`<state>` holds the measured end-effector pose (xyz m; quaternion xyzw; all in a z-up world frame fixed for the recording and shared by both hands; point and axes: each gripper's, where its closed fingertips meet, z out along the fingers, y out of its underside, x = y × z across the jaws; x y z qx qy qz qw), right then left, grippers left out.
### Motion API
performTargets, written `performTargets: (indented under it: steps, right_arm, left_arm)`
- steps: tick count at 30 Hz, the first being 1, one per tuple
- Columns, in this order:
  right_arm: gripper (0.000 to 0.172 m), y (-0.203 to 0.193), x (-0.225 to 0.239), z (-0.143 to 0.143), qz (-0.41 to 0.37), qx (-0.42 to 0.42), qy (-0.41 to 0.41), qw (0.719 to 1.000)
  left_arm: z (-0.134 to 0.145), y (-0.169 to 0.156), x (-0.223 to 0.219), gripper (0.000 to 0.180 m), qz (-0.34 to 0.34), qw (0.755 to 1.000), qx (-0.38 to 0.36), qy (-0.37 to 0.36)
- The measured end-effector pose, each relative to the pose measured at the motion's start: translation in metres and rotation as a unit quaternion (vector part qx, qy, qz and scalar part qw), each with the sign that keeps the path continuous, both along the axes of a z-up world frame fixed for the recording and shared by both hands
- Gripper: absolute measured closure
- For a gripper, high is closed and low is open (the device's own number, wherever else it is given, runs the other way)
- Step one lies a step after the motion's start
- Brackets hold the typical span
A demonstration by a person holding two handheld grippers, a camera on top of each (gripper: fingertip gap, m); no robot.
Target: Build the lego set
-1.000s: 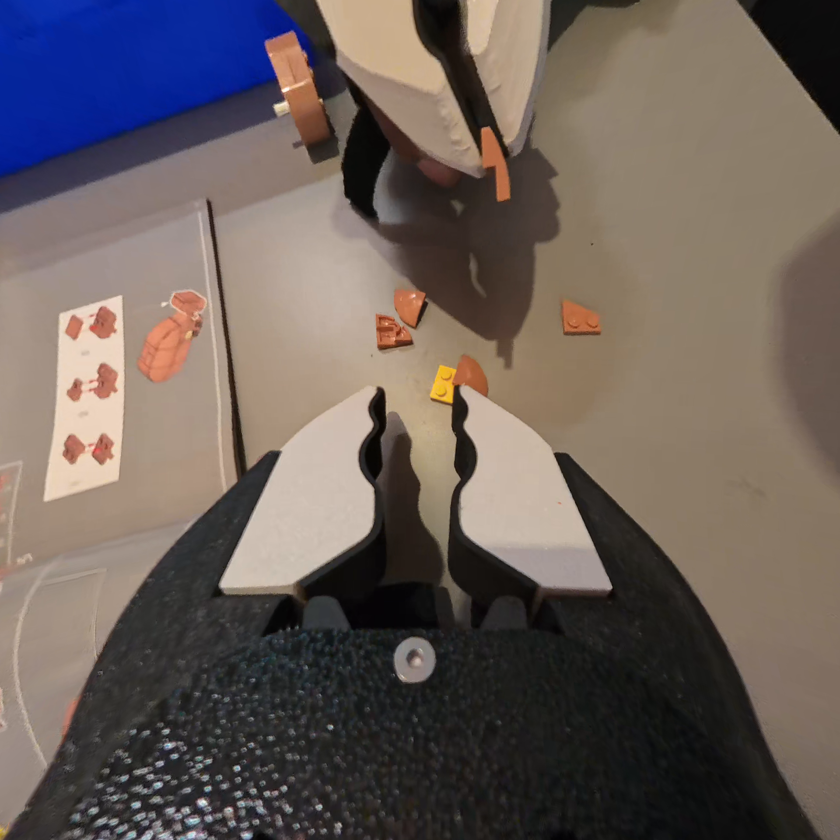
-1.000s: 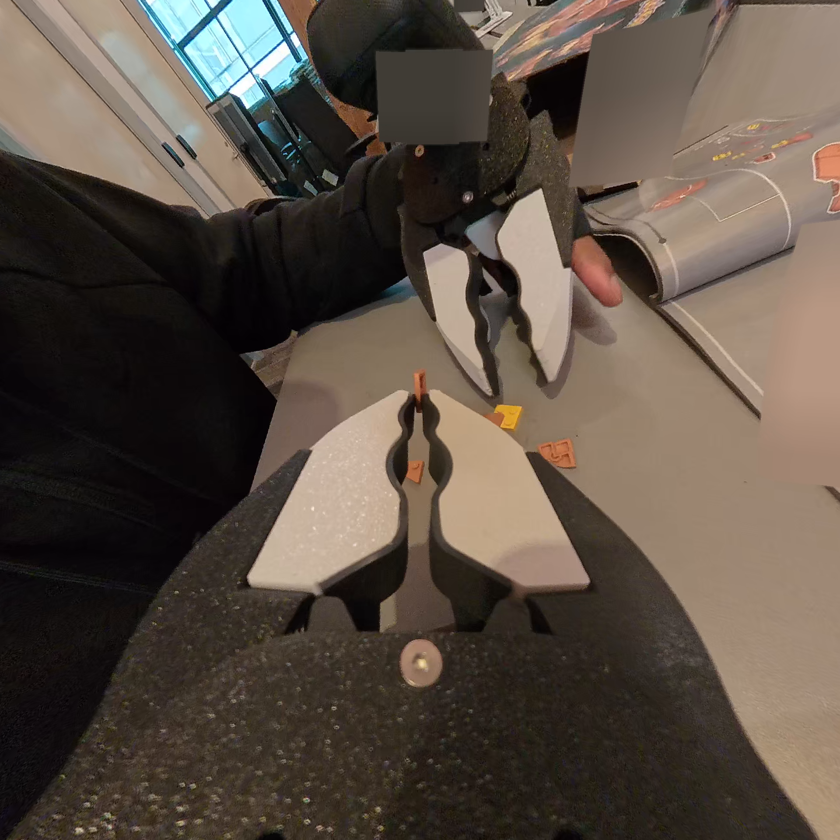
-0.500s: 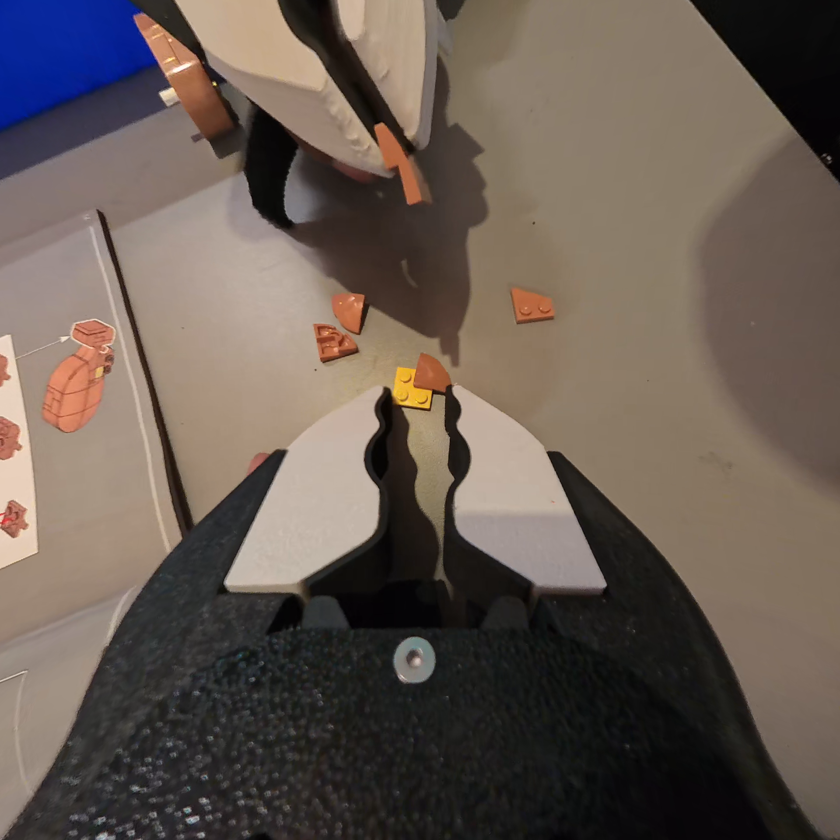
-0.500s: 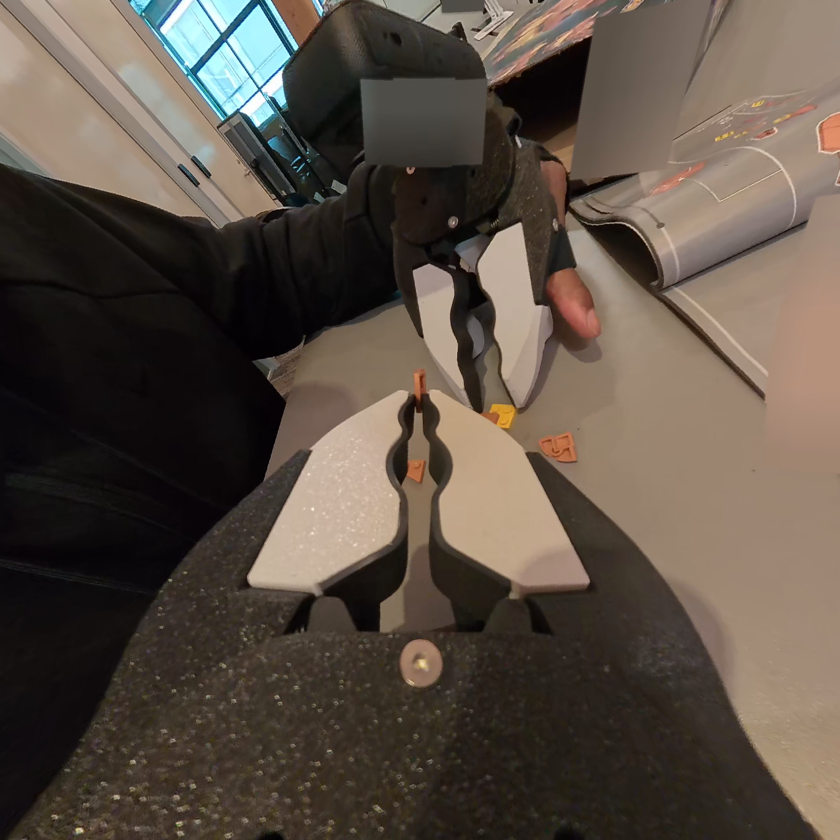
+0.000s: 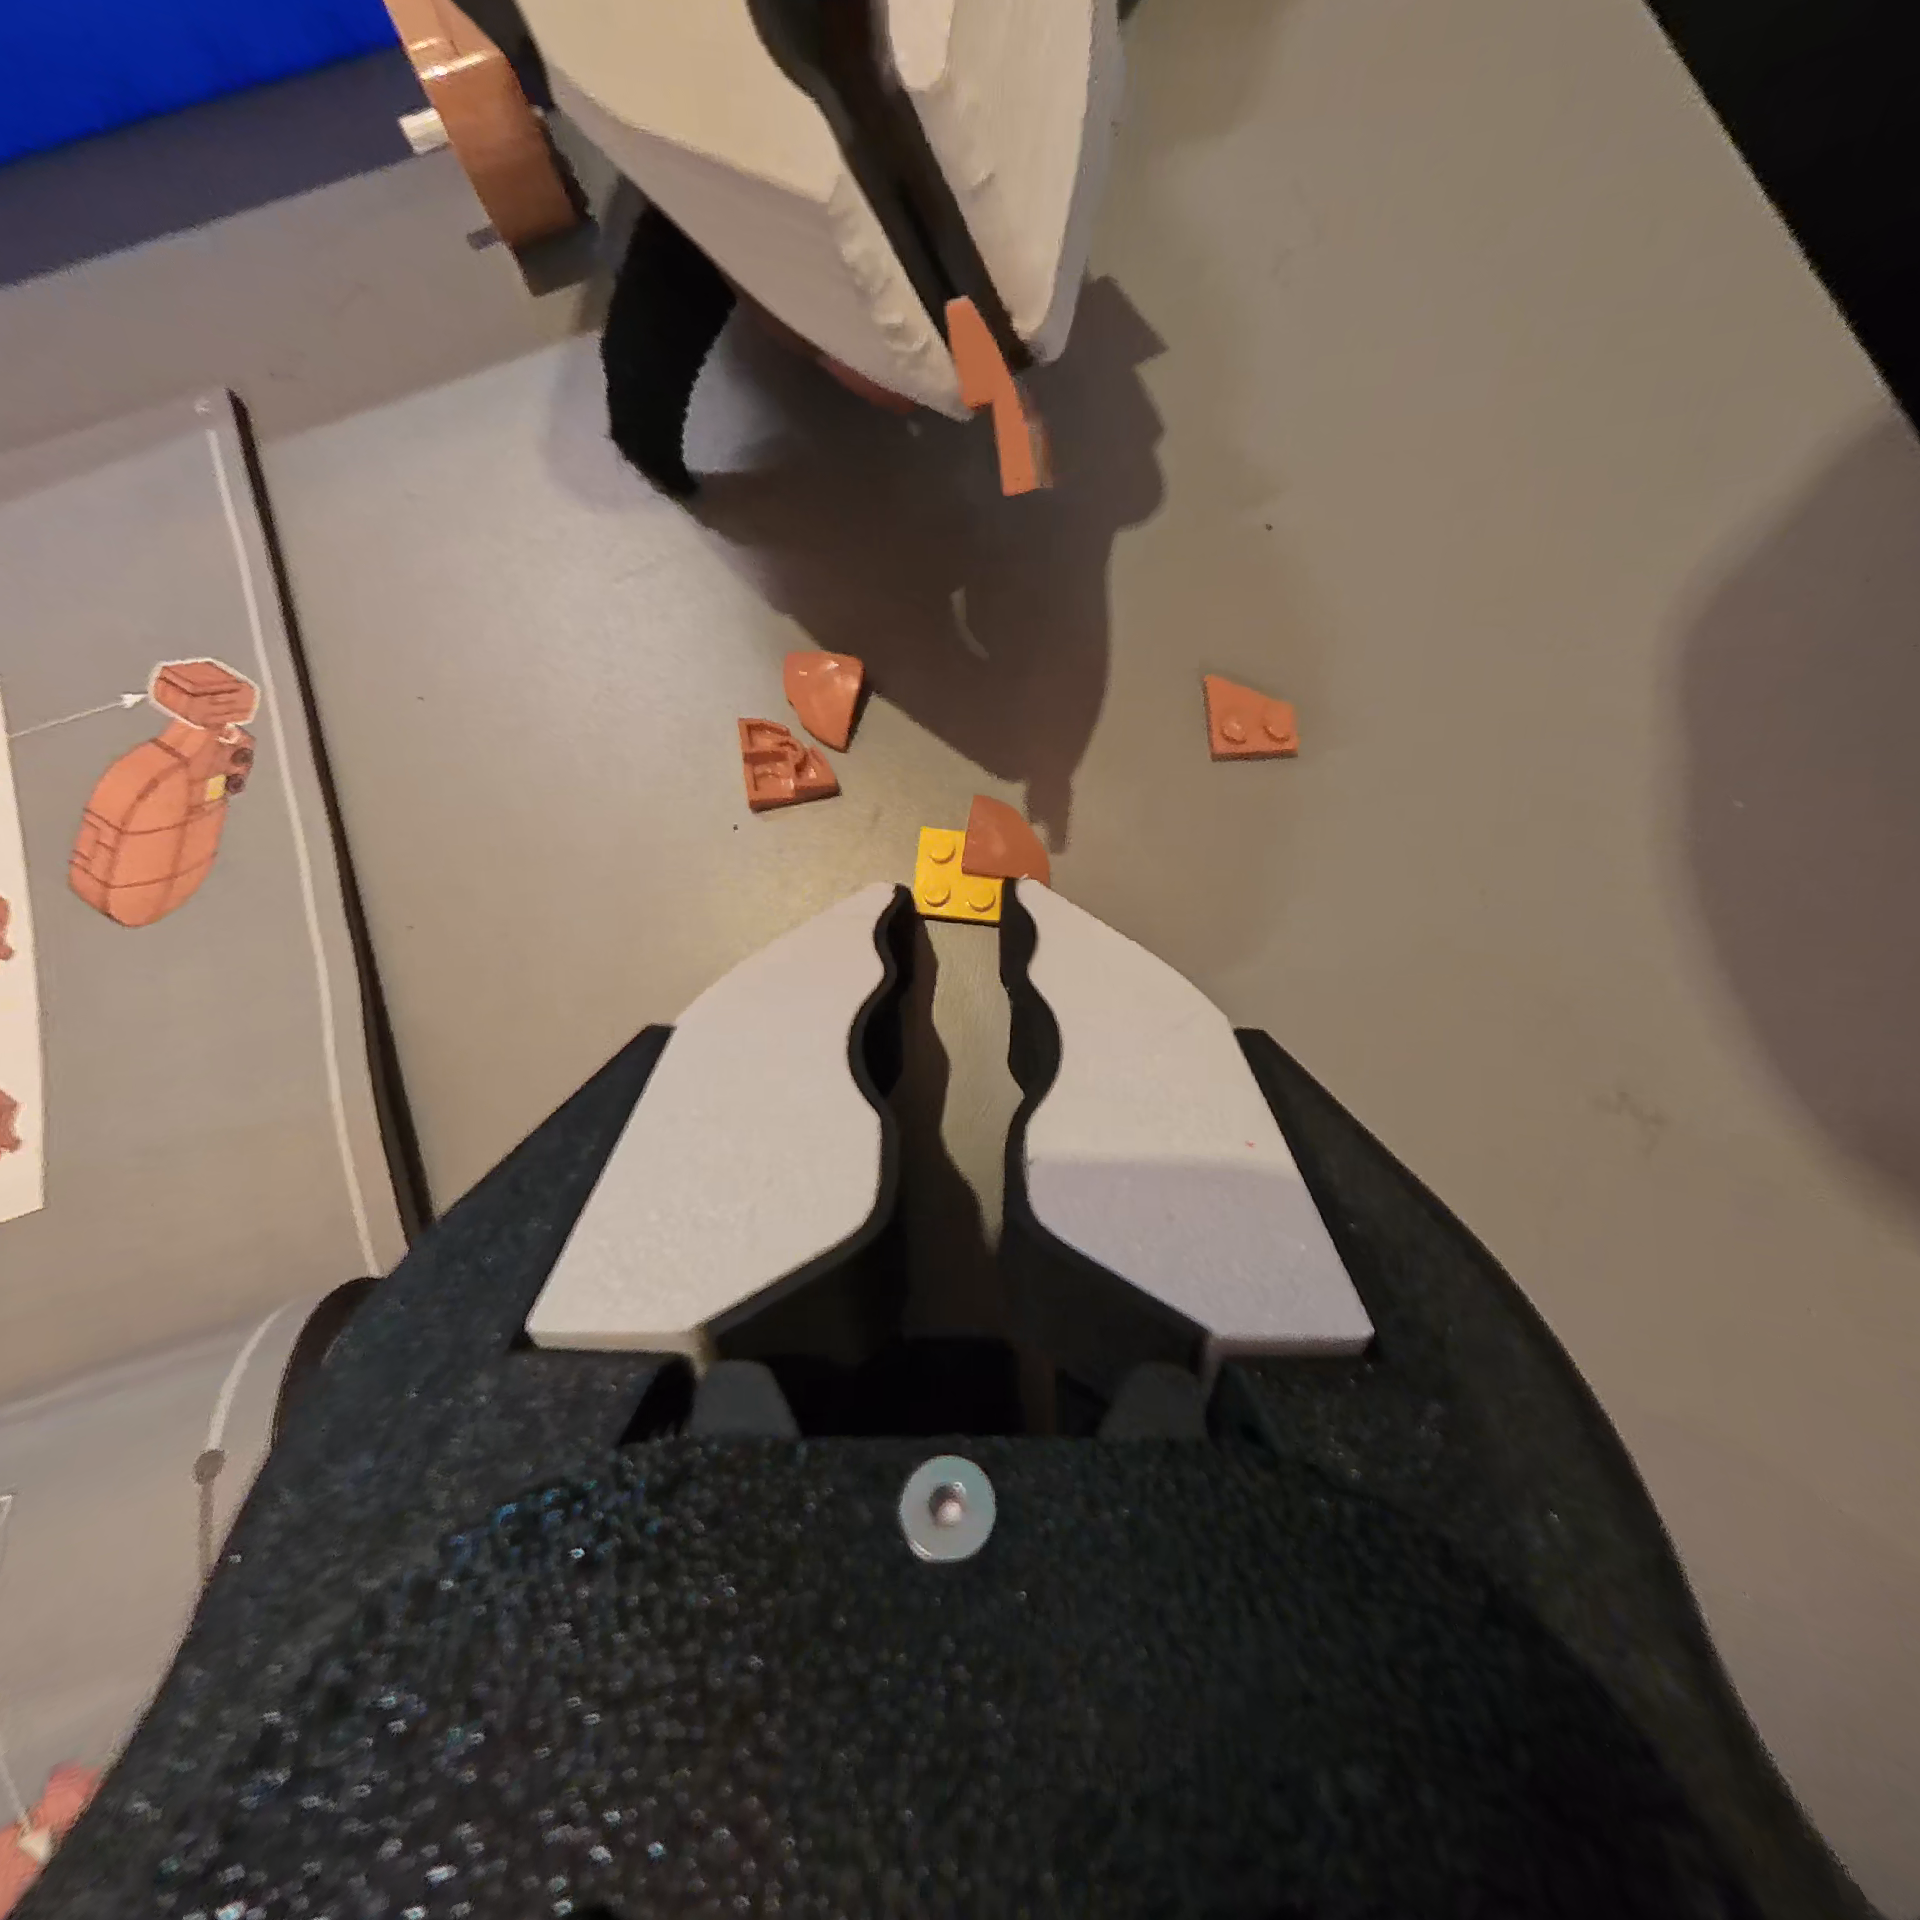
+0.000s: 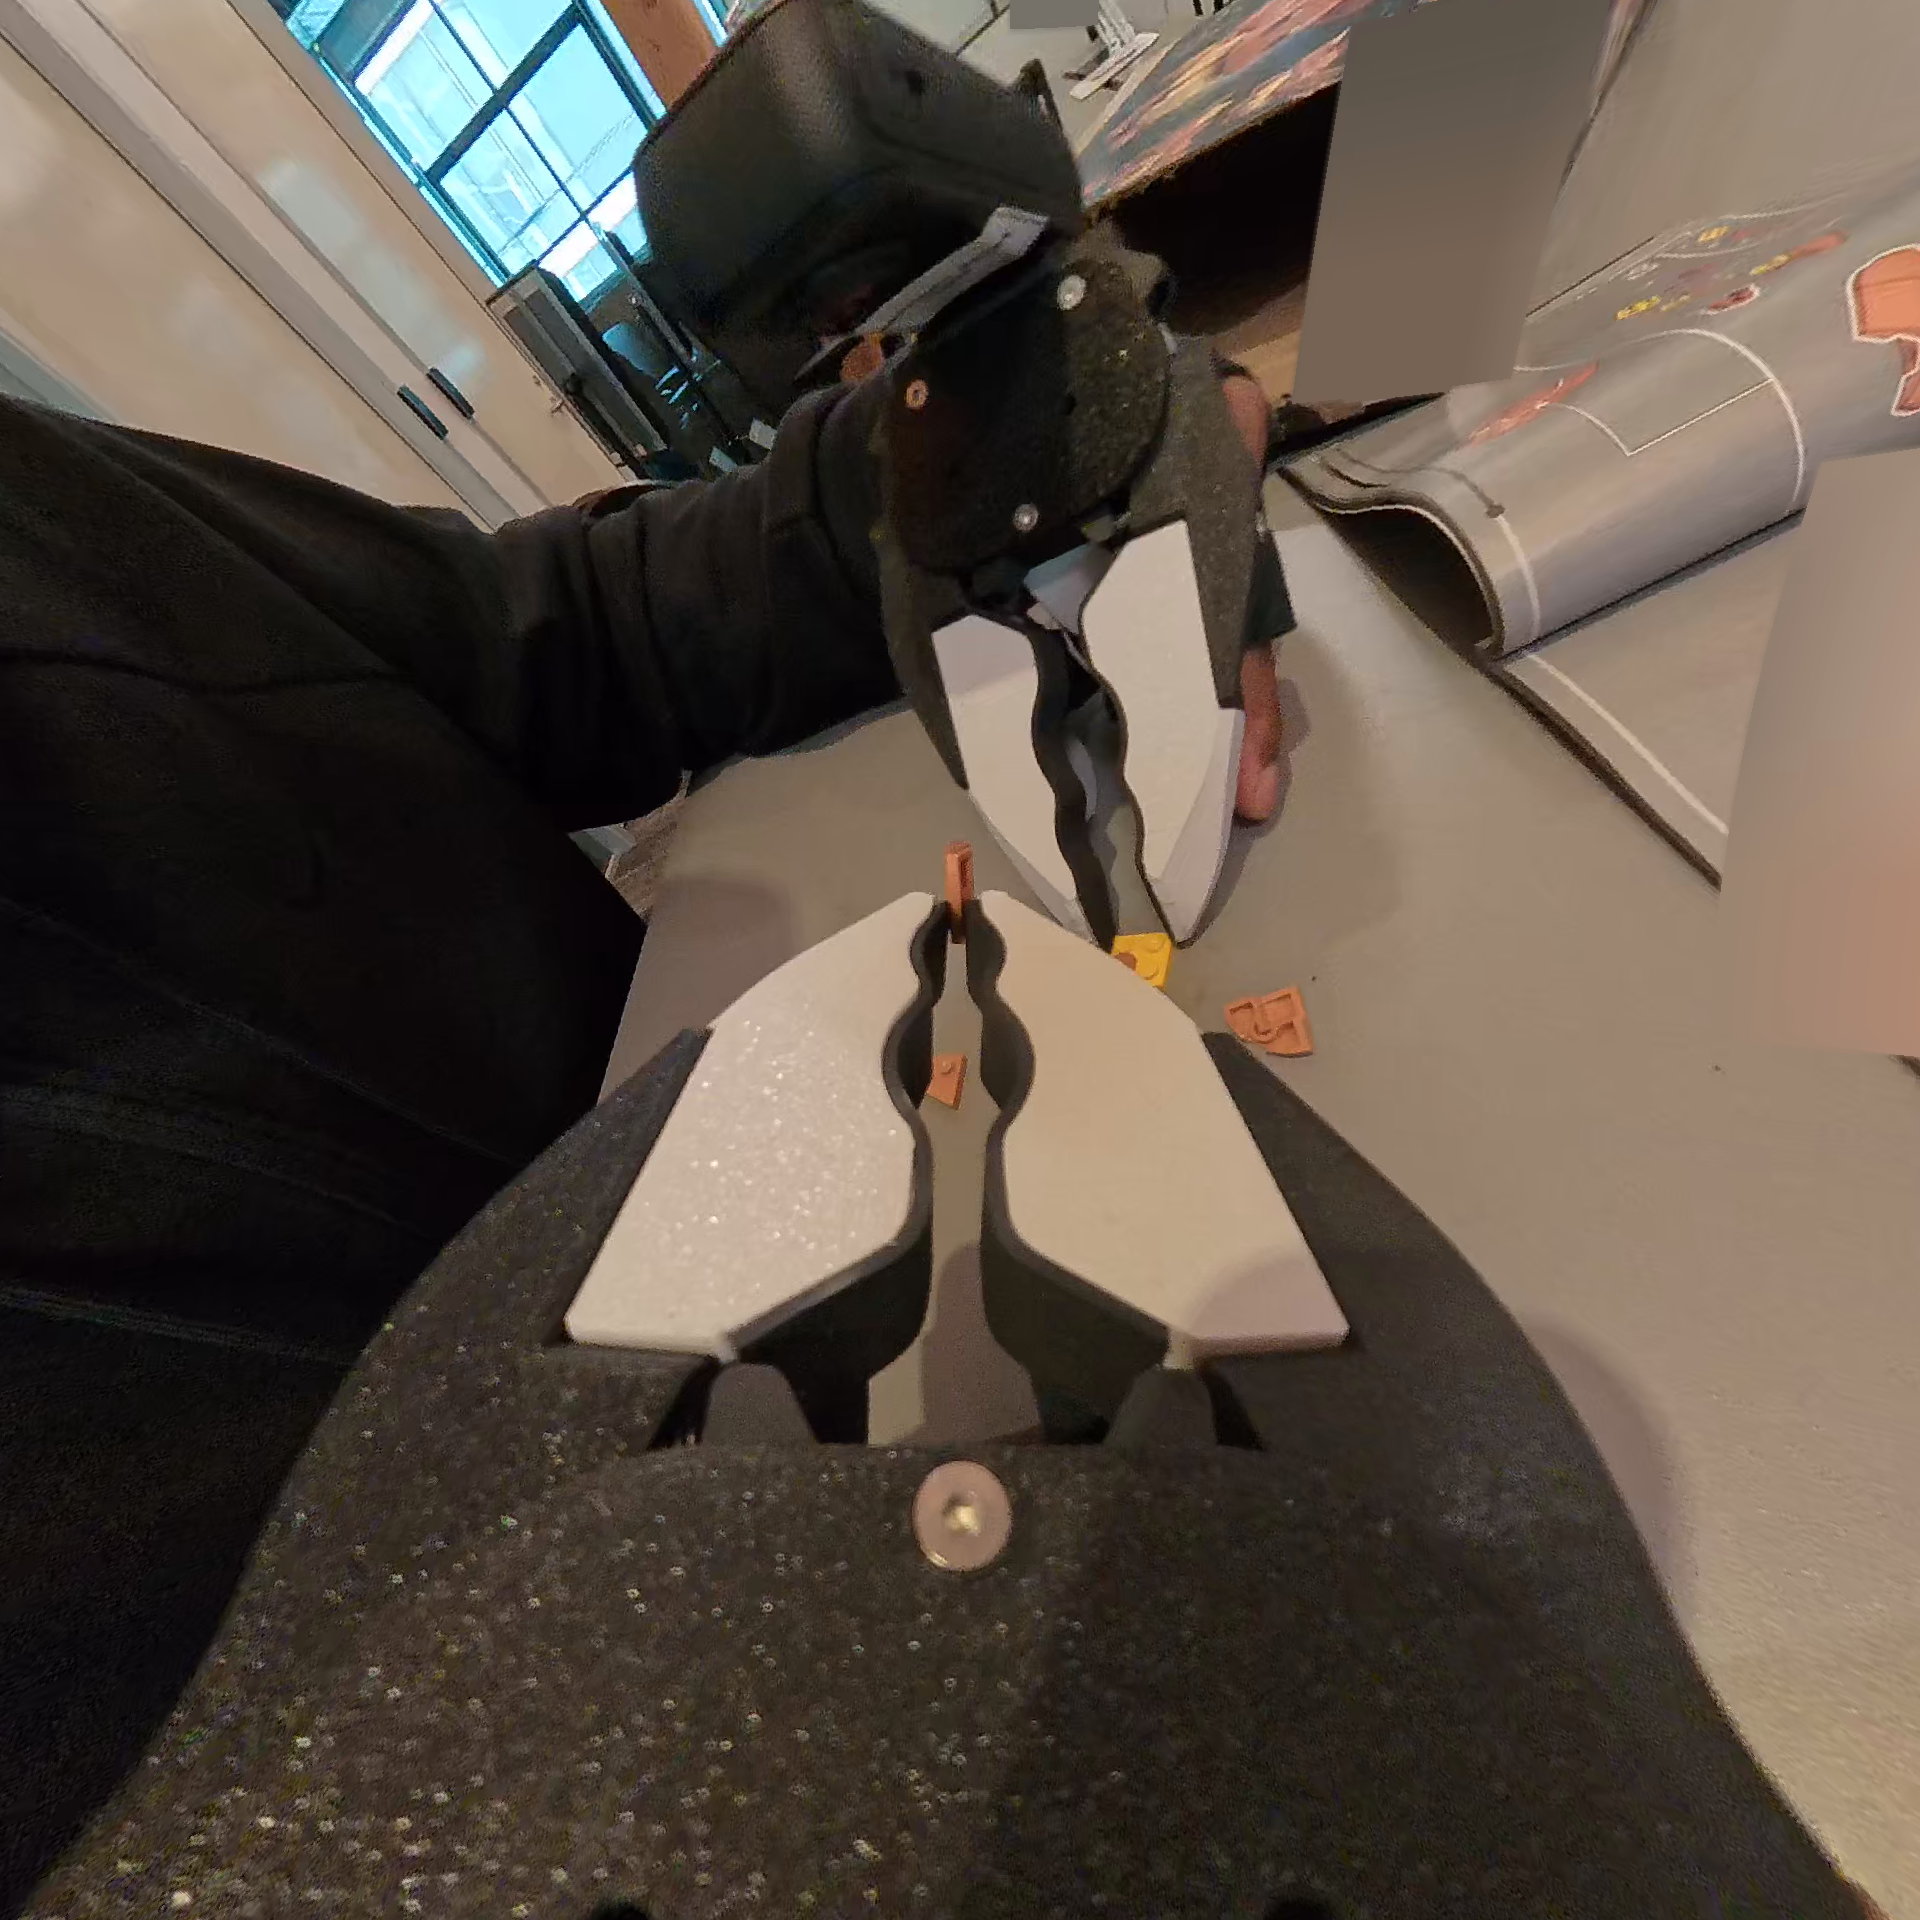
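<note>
My left gripper (image 5: 958, 902) straddles the small yellow square studded plate (image 5: 956, 878) on the grey table (image 5: 1455, 520), tips not yet pressing; squeeze squarely. My right gripper (image 6: 961, 914) clamps 1 thin orange plate (image 6: 958, 878).

square plate (image 5: 958, 879) under quarter-round tile (image 5: 1000, 840), wedge plate (image 5: 1250, 719) right

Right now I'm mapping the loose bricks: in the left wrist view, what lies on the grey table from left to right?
Instruction sheet → upside-down brown plate → smooth brown wedge → yellow plate at the left tongs' tips → studded brown plate.
</note>
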<state>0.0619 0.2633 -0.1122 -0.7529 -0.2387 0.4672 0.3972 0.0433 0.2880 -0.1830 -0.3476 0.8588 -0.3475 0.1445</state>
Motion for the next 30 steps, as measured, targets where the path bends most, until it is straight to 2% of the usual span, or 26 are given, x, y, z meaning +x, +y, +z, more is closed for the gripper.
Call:
performTargets:
  steps: [5, 7, 10, 14, 24, 30]
  right_arm:
    - [0.169, 0.009, 0.005, -0.002, -0.035, -0.020, 0.010, 0.999]
    - [0.169, 0.015, 0.008, -0.004, -0.055, -0.034, 0.017, 0.998]
    - [0.169, 0.022, 0.012, -0.003, -0.079, -0.056, 0.042, 0.994]
    - [0.169, 0.025, 0.014, -0.001, -0.085, -0.072, 0.069, 0.991]
    - [0.169, 0.025, 0.008, 0.002, -0.075, -0.087, 0.096, 0.989]
    - [0.169, 0.026, 0.009, 0.001, -0.078, -0.089, 0.093, 0.989]
  left_arm:
    - [0.007, 0.011, 0.007, 0.165, 0.105, 0.992, 0.031, -0.065]
    - [0.012, 0.019, 0.010, 0.165, 0.167, 0.979, 0.056, -0.101]
    - [0.022, 0.016, 0.008, 0.165, 0.206, 0.963, 0.081, -0.153]
    - [0.034, 0.014, 0.009, 0.166, 0.230, 0.943, 0.108, -0.213]
    - [0.051, 0.007, 0.016, 0.166, 0.232, 0.918, 0.138, -0.290]
    - [0.056, 0.005, 0.017, 0.166, 0.234, 0.910, 0.146, -0.311]
